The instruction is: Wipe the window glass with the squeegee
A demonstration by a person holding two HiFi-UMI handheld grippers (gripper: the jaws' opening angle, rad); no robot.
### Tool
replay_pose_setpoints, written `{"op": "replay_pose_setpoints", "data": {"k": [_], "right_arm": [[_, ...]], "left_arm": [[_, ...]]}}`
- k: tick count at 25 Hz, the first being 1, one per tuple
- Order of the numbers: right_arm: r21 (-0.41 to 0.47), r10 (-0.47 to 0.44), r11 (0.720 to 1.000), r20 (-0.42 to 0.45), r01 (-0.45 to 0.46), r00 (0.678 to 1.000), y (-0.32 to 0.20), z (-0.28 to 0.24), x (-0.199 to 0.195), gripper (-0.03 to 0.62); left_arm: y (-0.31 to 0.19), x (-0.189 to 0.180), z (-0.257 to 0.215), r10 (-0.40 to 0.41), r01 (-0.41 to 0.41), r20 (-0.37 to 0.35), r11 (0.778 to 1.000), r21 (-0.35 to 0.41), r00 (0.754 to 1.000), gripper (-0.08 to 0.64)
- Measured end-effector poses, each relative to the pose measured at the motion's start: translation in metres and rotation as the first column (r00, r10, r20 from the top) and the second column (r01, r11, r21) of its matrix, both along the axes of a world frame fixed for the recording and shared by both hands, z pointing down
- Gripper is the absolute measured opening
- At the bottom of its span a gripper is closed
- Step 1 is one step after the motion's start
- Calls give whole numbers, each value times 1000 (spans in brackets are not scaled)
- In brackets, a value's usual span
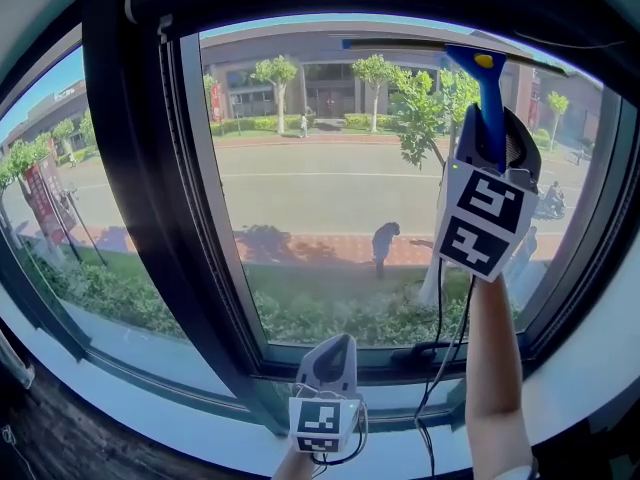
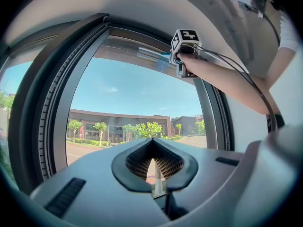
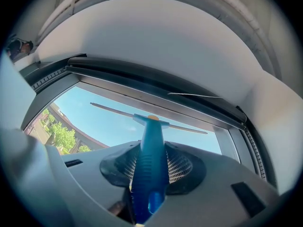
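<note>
Gripping the blue-handled squeegee (image 1: 488, 78), the right claw (image 1: 488, 143) holds its blade high on the clear window glass (image 1: 320, 188). Wiping seems barely begun; the left claw (image 1: 335, 353) rests closed, empty.

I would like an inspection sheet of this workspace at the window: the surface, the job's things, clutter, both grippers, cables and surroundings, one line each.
Surface: window glass in a dark frame; no streaks can be made out.
Job's things: squeegee, blue handle upright, blade level at the top of the pane.
Clutter: nothing seen.
Grippers: right gripper held high, jaws shut on the squeegee handle; left gripper low by the sill, jaws together, nothing between them.
Cables: black cables hang from the right gripper beside the forearm.
Surroundings: outside, a street, trees, a building and a person on the pavement.
</note>
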State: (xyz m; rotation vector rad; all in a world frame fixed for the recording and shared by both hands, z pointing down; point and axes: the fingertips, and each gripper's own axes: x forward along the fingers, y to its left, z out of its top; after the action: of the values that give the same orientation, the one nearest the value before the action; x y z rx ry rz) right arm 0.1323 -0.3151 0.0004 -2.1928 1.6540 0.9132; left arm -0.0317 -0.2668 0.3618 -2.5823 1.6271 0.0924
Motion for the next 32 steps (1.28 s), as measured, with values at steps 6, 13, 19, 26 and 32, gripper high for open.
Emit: {"op": "replay_pose_setpoints", "data": {"k": [6,13,19,26,32], "right_arm": [[-4,4,1000,-1,-4,1000,-1,13,1,137],[-15,-2,1000,-4,2,1000,1,32,0,137],[-25,-8,1000,-5,8,1000,1,45,0,137],[-45,-11,999,-17,10,1000,1,59,-2,137],[-60,-12,998,-17,11,1000,2,68,-1,137]], "left_arm": [[-1,1,-1,-2,2,13,1000,7,1000,3],[1,3,1,-4,4,4,1000,4,1000,3],[-2,1,-6,-5,5,16,1000,18,1000,3],[-4,-2,-20,-6,5,21,999,52,1000,3],[-1,-3,-23,-9,8,18,998,57,1000,3]]}}
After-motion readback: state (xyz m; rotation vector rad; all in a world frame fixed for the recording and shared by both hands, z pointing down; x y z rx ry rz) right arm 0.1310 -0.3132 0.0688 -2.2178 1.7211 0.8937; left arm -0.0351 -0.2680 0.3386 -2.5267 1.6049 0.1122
